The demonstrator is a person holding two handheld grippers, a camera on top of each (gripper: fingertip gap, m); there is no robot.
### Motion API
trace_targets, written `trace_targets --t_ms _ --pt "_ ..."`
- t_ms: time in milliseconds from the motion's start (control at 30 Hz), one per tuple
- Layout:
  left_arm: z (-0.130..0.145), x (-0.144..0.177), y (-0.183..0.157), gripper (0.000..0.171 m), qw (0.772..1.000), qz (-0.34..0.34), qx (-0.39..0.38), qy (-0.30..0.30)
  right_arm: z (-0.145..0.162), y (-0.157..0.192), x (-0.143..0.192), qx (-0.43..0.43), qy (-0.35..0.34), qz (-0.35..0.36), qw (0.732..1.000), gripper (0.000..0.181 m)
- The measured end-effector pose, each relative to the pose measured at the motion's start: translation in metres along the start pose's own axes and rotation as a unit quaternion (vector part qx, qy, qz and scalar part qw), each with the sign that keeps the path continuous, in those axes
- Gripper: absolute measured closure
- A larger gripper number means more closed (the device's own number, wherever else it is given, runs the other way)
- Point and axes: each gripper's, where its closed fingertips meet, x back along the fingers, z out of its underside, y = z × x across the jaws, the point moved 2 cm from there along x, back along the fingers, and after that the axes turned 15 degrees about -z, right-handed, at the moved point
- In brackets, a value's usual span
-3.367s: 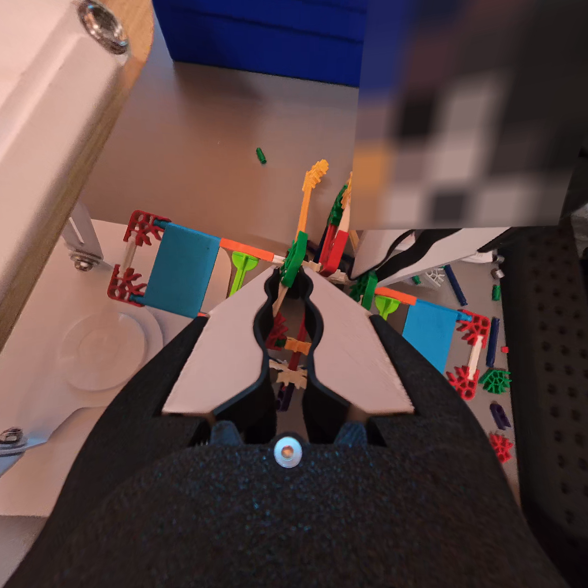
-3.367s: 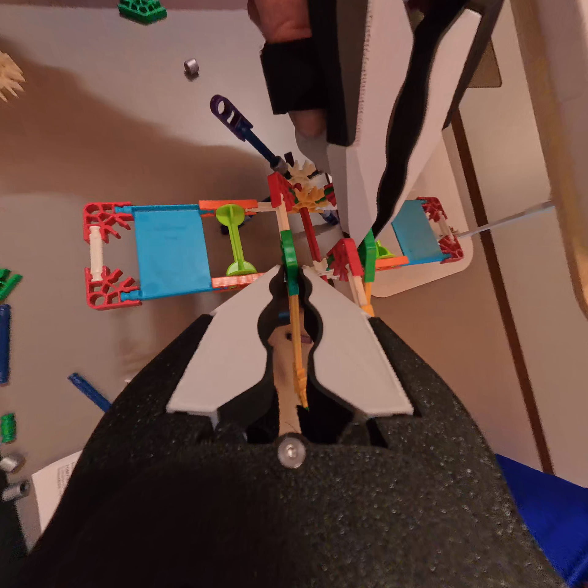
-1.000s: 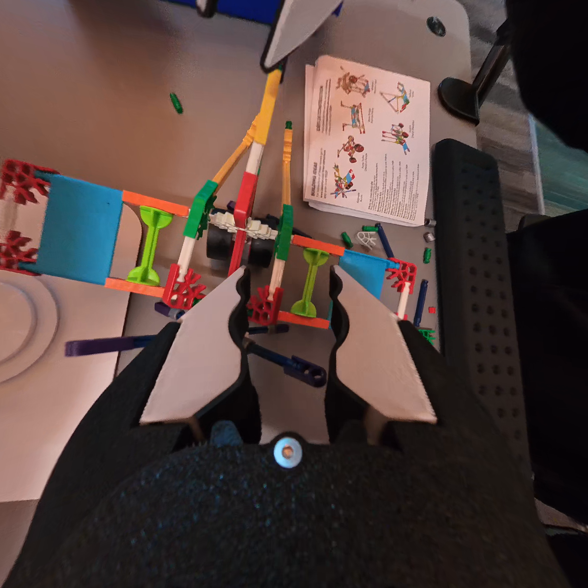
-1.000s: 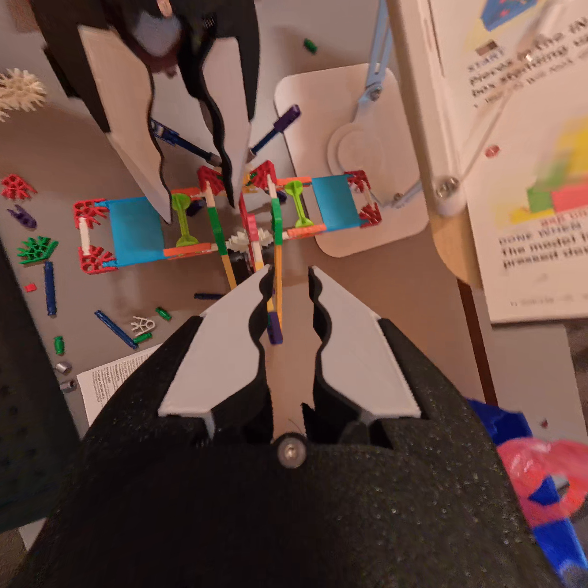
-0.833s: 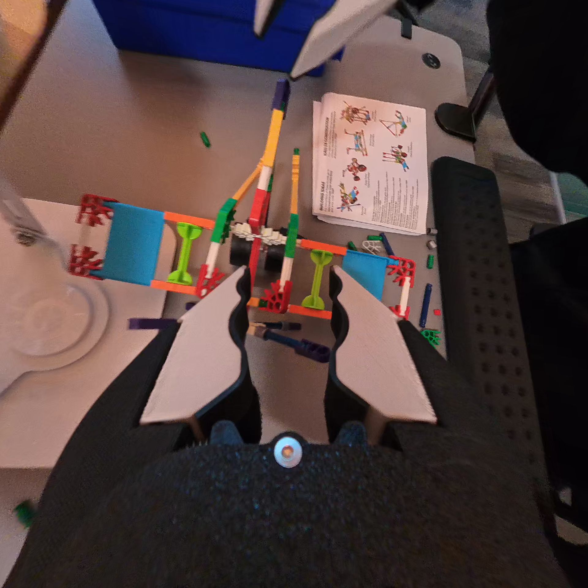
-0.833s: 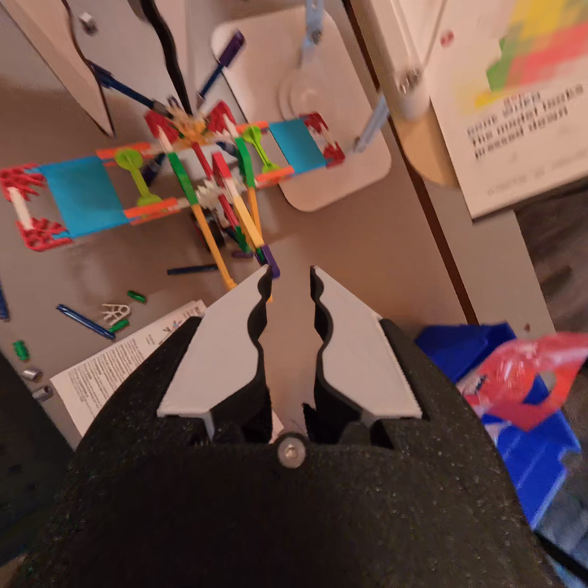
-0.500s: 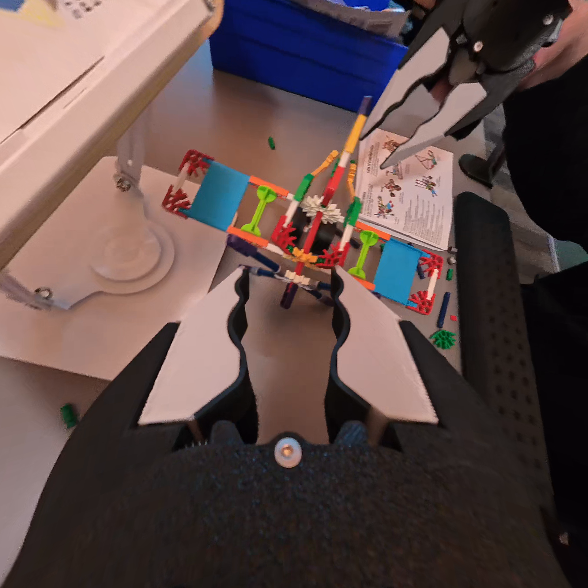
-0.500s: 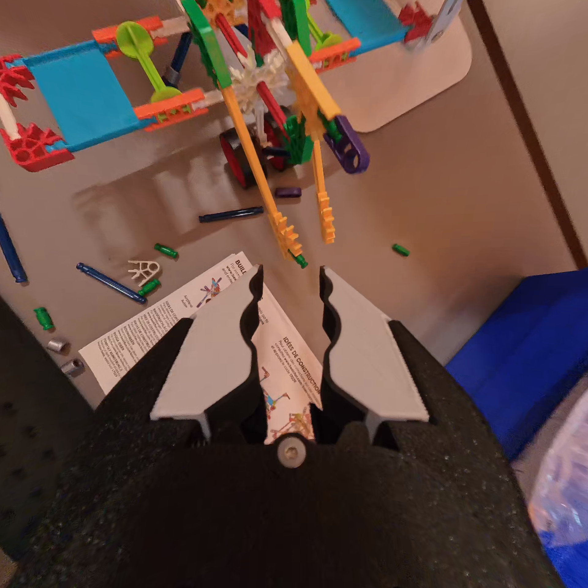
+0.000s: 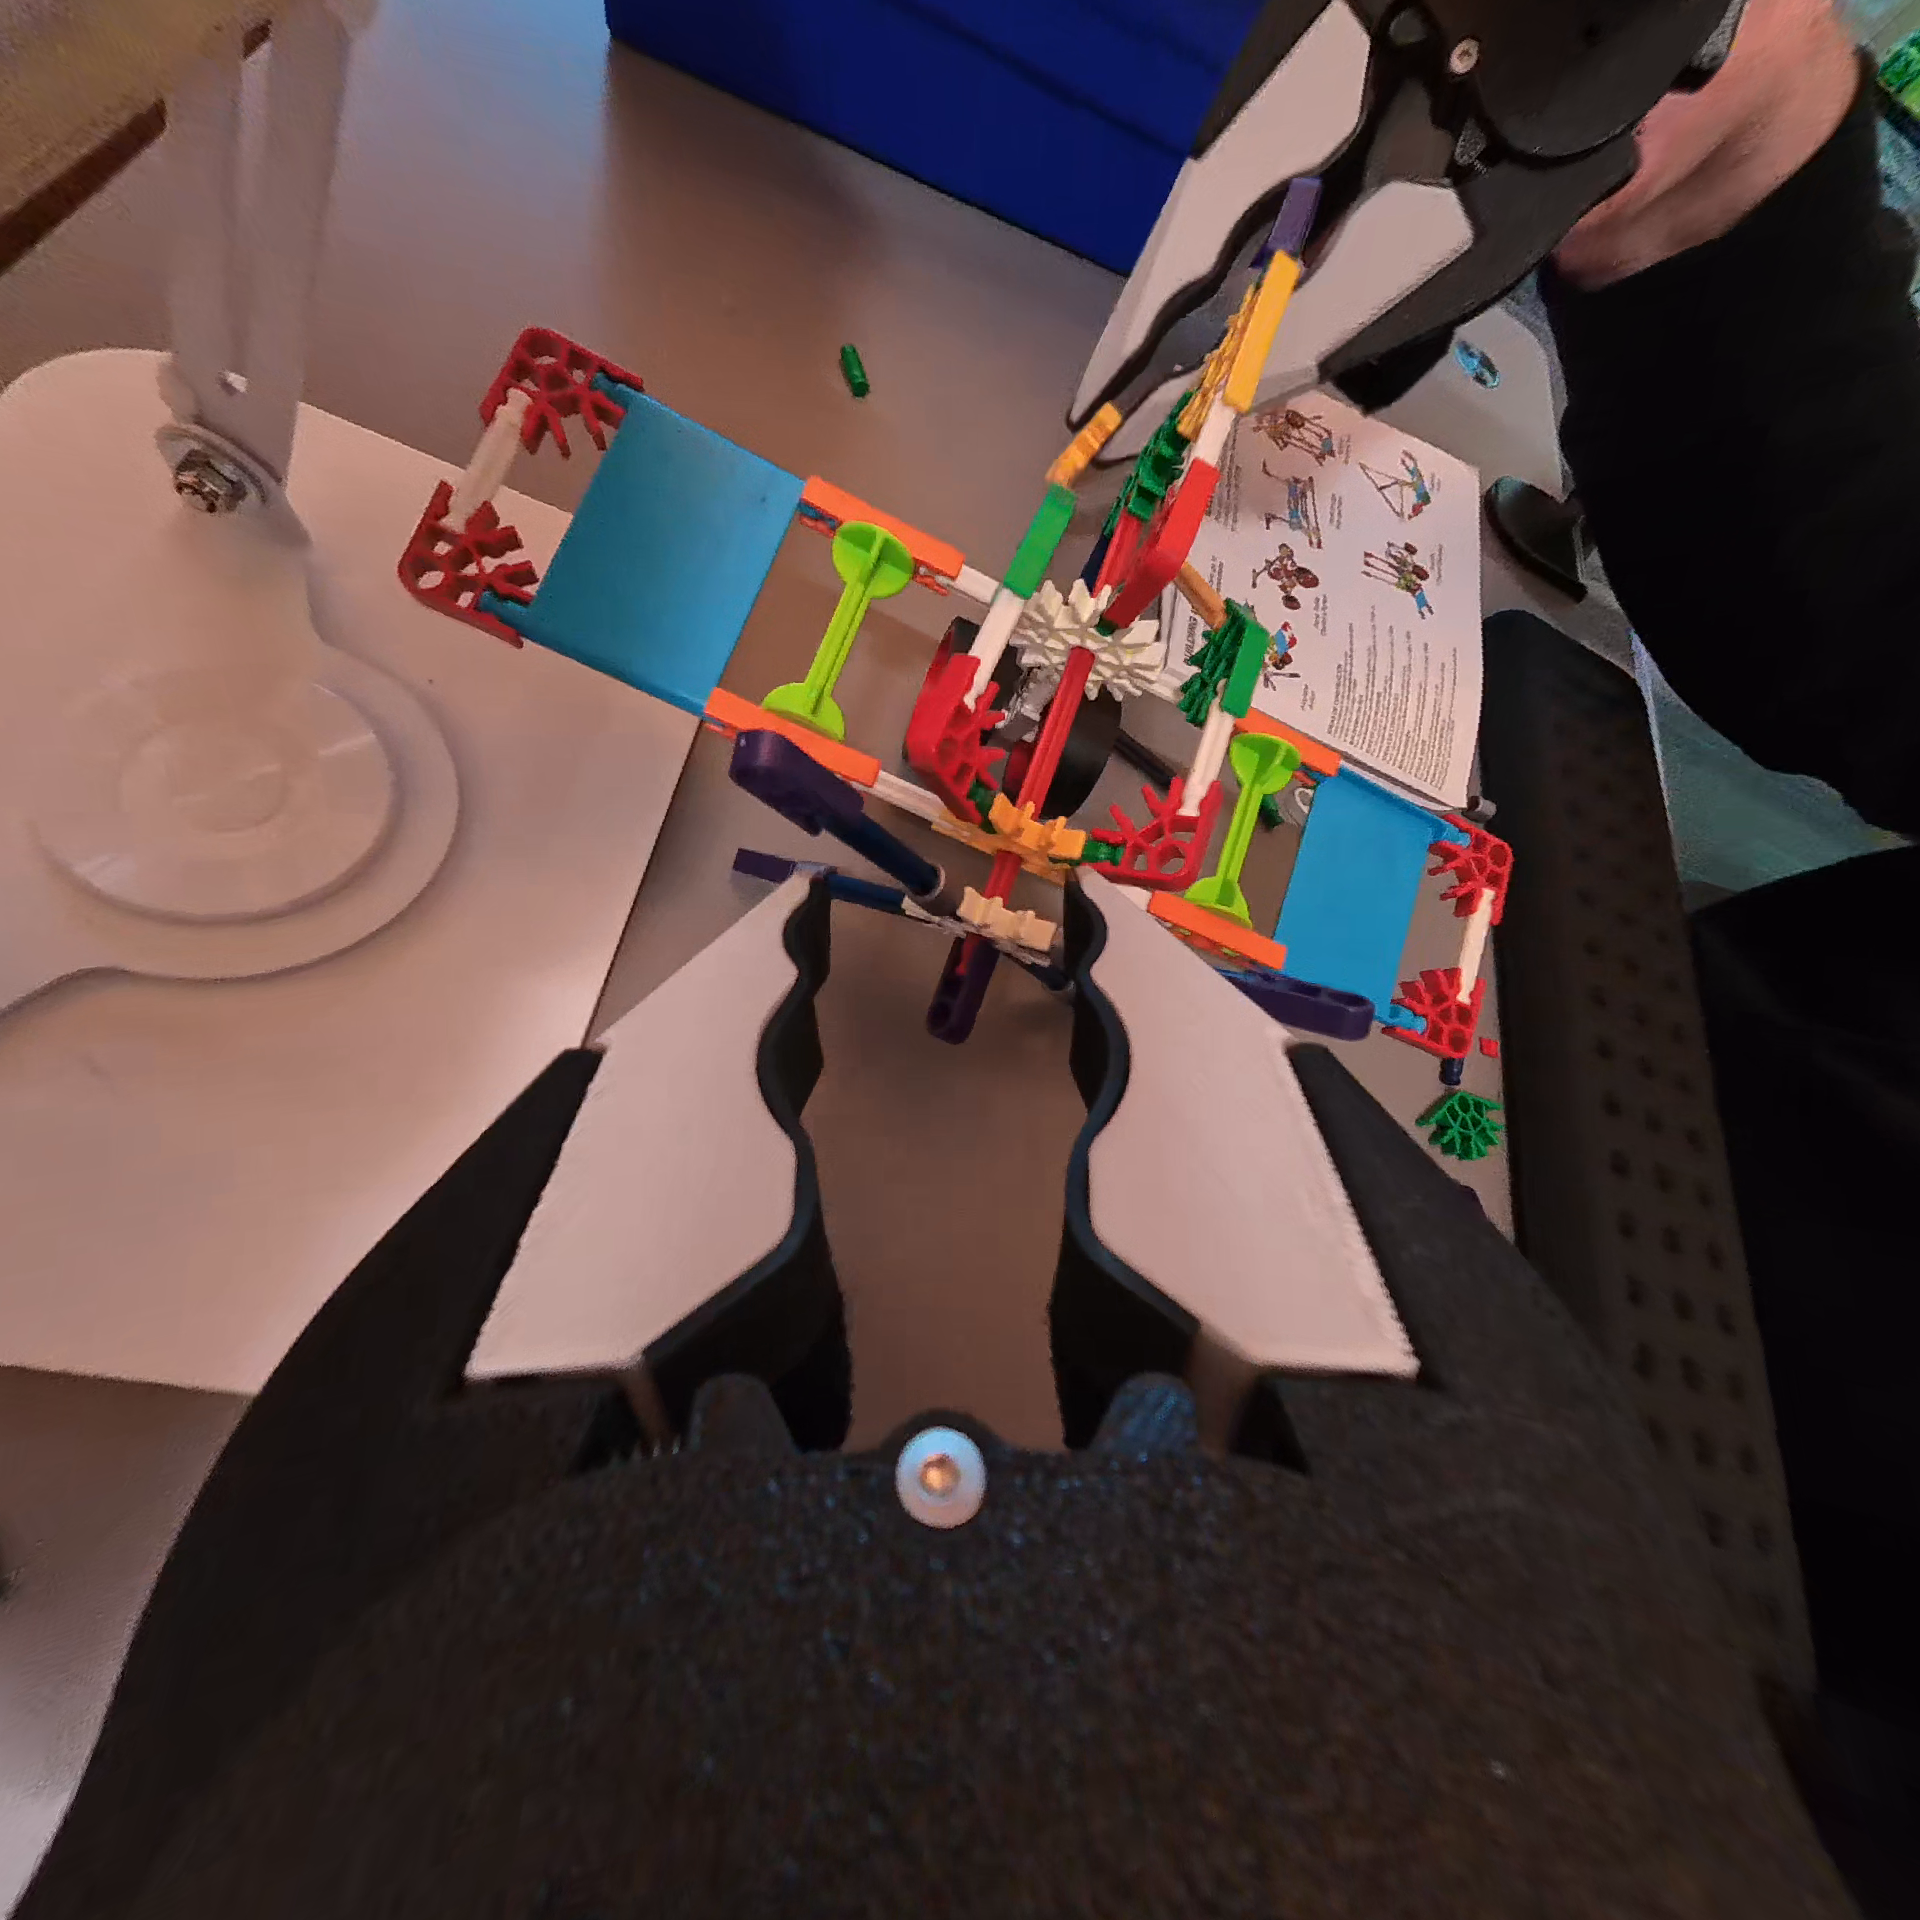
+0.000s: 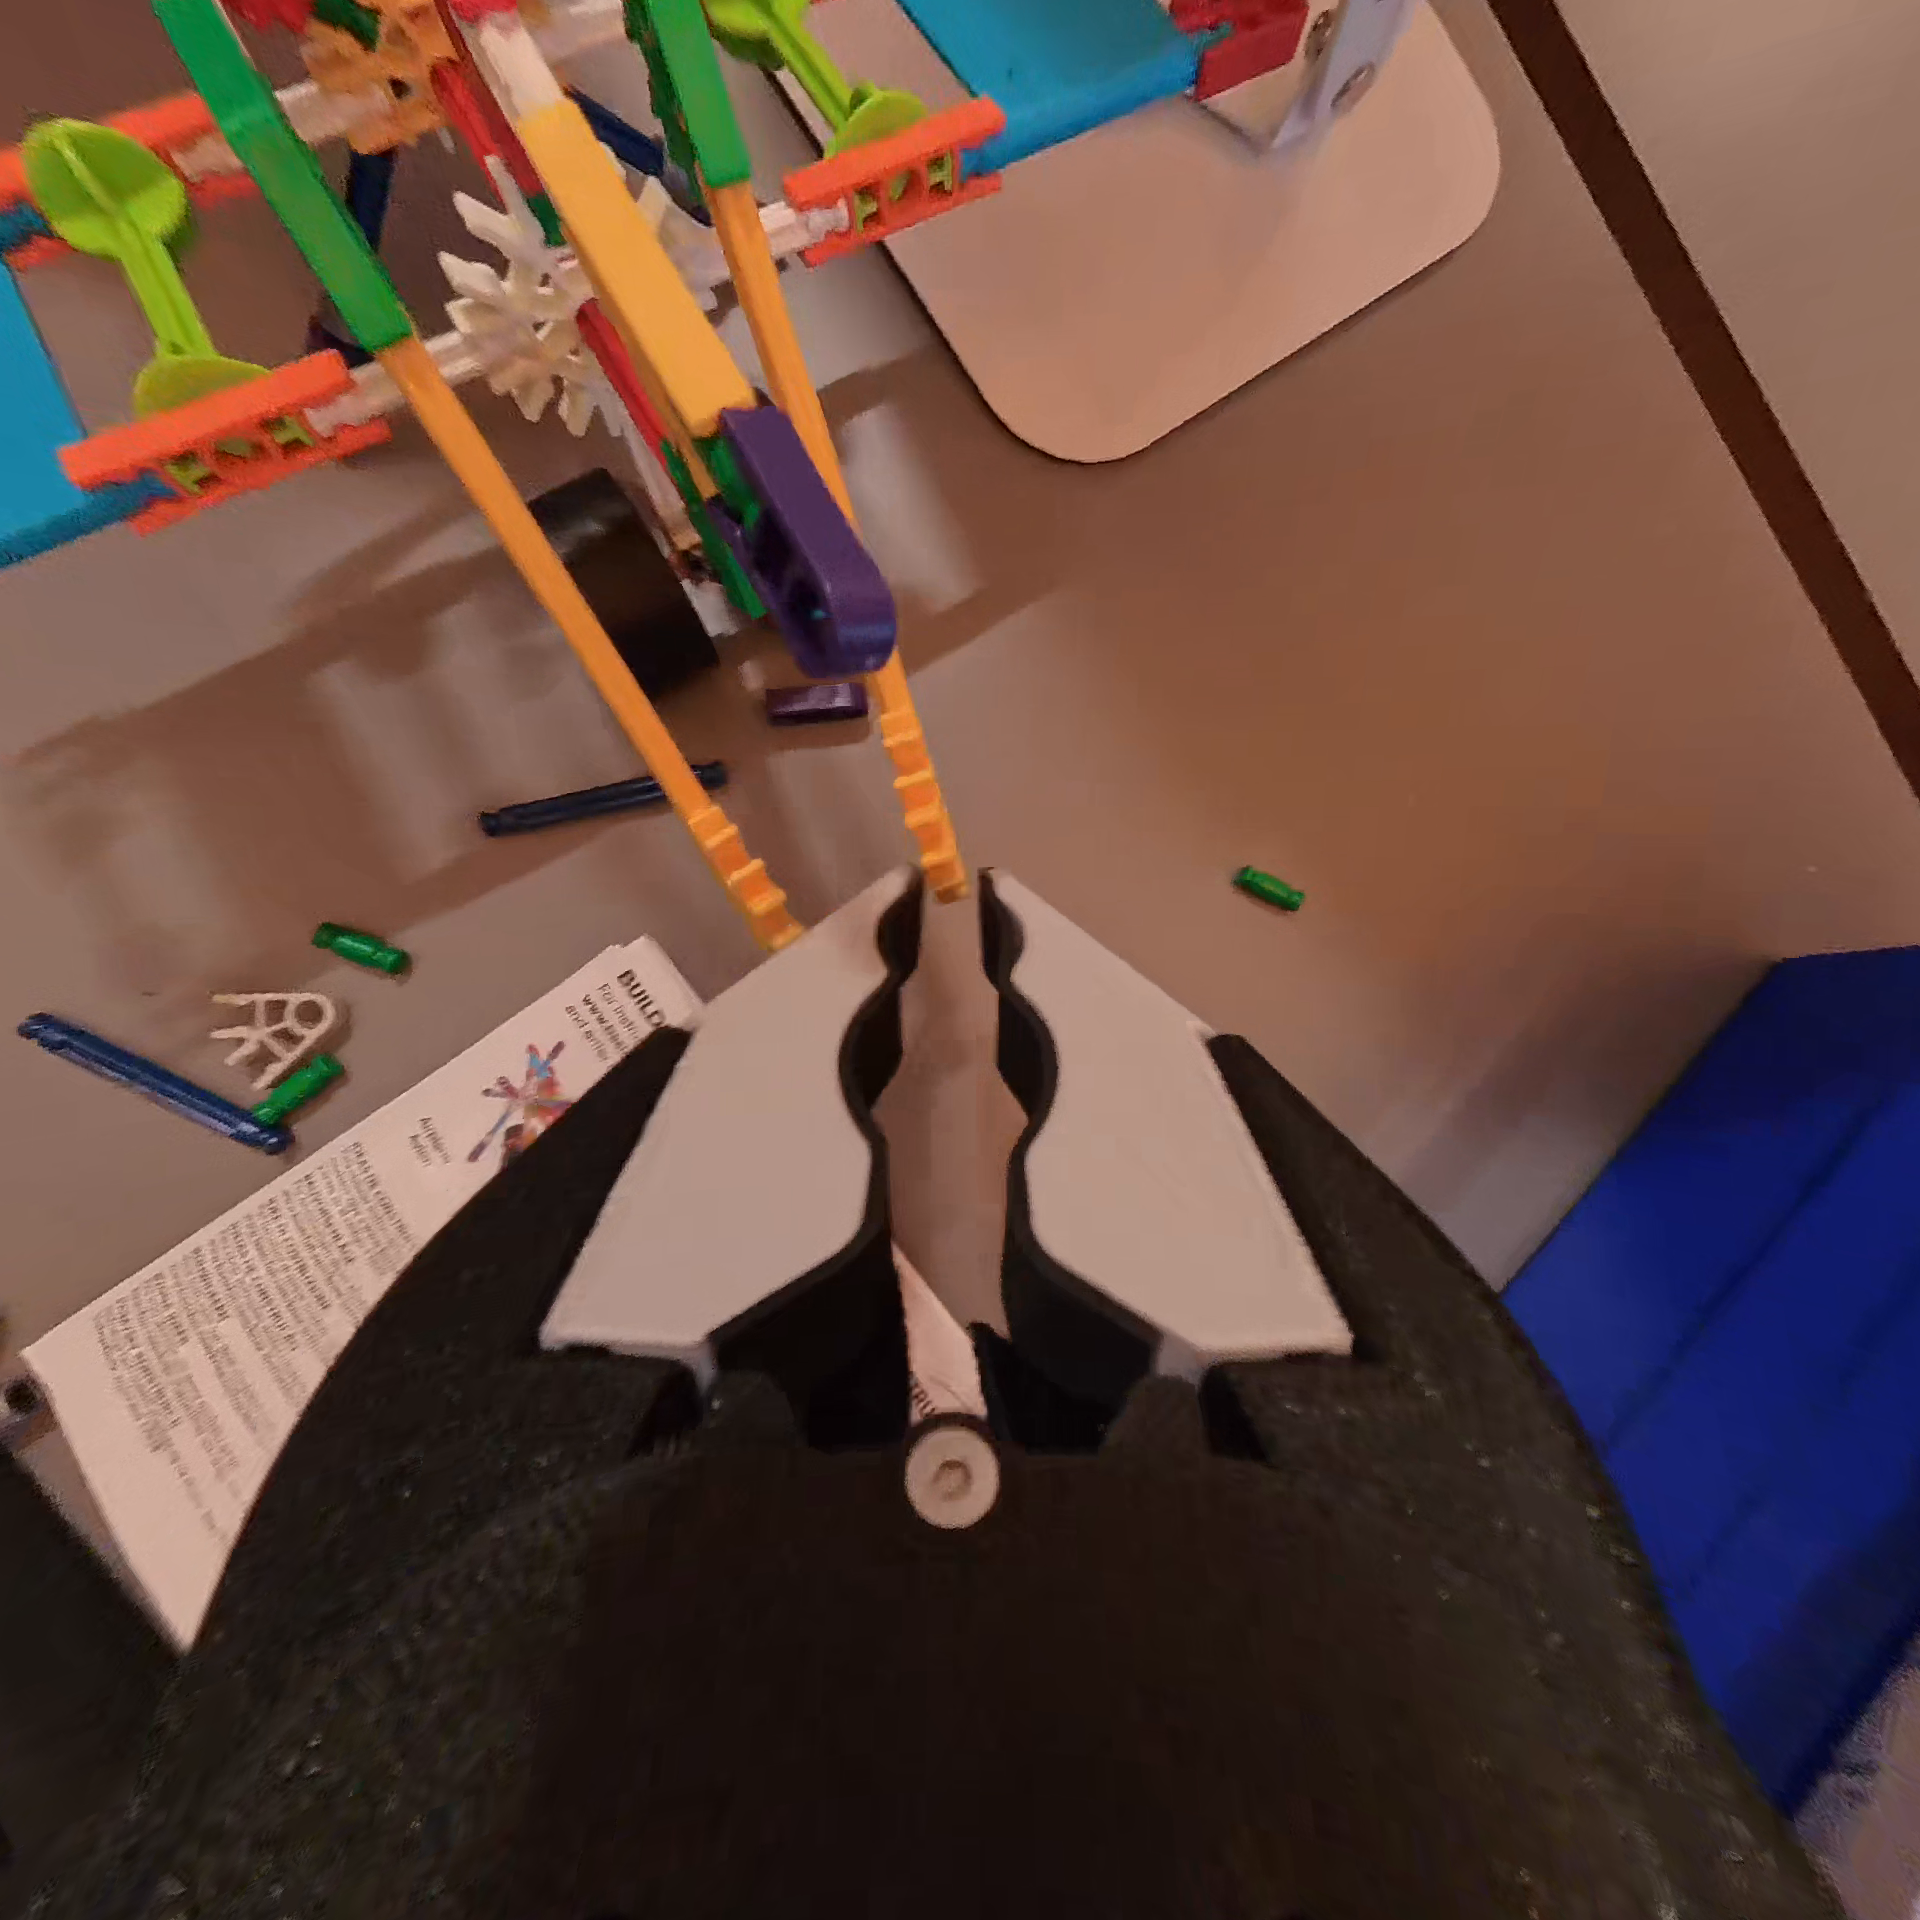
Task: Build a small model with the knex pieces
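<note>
Two grippers [image 9: 940, 904] [image 10: 948, 894], one toy model [image 9: 1049, 665], one leaflet [image 9: 1351, 582].

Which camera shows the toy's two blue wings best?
The left wrist view: both blue wings, one and the other, show whole. The right wrist view catches only cut-off edges of them at the top and left.

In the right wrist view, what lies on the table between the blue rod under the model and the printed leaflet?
In the right wrist view, between the blue rod and the leaflet lies one small green peg; the rest is bare table.
</note>
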Motion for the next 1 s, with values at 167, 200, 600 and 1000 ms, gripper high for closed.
trace_targets --t_ms 167,200,600,1000 --pt "-0.007 -0.01 -0.003 0.137 0.999 0.02 0.02 -0.023 -0.005 -0.007 0.001 -0.006 0.003 -0.002 1.0 0.174" --pt "-0.008 -0.011 -0.003 0.144 0.999 0.028 0.028 -0.031 -0.004 -0.009 0.003 -0.006 0.009 -0.001 1.0 0.173" --pt "0.003 -0.006 -0.012 0.165 0.988 0.02 0.131 -0.078 -0.018 -0.033 0.007 0.005 0.064 0.006 0.998 0.173" --pt "0.026 0.024 -0.036 0.166 0.968 -0.021 0.215 -0.125 -0.064 -0.037 -0.015 0.072 0.1 0.013 0.992 0.173"
